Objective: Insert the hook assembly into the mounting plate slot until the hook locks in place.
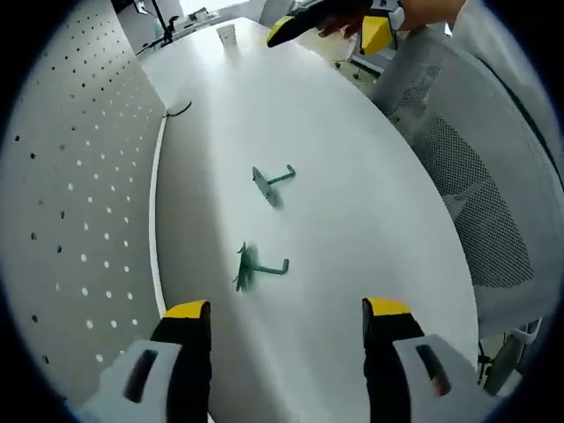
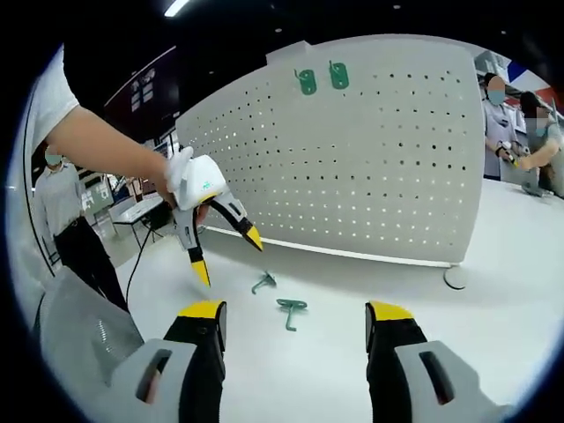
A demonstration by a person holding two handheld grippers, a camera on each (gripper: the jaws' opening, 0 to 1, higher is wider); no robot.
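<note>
Two green hooks lie apart on the white table.

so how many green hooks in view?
4: two hooks lie on the table, the nearer hook and the farther hook; two more hang at the pegboard's top, the left one and the right one.

A white table beside a grey mesh chair, with a dark ceiling and one strip light overhead, desks at the left, and people standing behind.
</note>
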